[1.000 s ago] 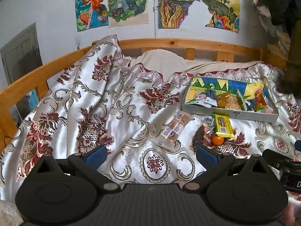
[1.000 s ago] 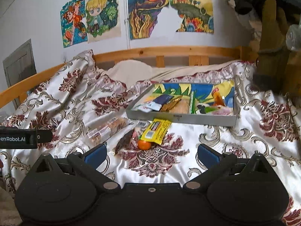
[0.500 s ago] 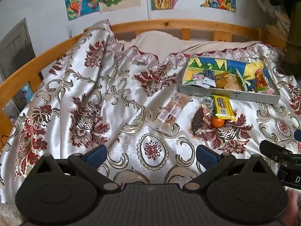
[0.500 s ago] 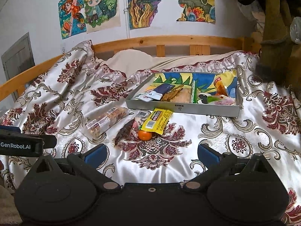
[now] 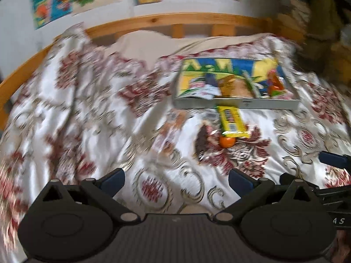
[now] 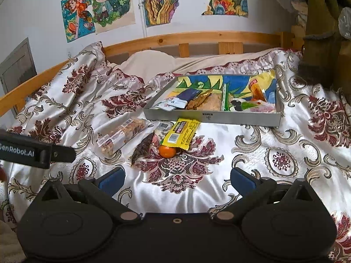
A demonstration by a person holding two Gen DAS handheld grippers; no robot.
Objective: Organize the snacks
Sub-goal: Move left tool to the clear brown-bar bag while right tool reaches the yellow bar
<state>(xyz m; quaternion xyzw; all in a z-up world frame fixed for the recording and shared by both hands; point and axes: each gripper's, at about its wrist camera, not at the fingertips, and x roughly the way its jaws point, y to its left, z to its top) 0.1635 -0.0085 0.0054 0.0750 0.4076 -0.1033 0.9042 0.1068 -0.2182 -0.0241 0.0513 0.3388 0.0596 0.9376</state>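
- Two black handheld grippers with blue finger pads hover above a white satin bedspread [image 6: 252, 131] with dark red floral motifs.
- Left gripper [image 5: 176, 178]: fingers spread wide, nothing between them; its view is motion-blurred.
- Right gripper [image 6: 177, 178]: fingers spread wide, nothing between them.
- Shallow grey rectangular tray [image 6: 210, 116] with a colourful printed lining lies on the bedspread and holds several wrapped snacks.
- Yellow wrapped snack bar [image 6: 181, 133] lies just in front of the tray, one end at its front wall.
- Small round orange fruit [image 6: 167, 151] touches the bar's near end.
- Dark brown elongated snack [image 6: 142, 146] lies left of the fruit.
- Clear-wrapped nut bar [image 6: 121, 137] lies further left, apart from the tray.
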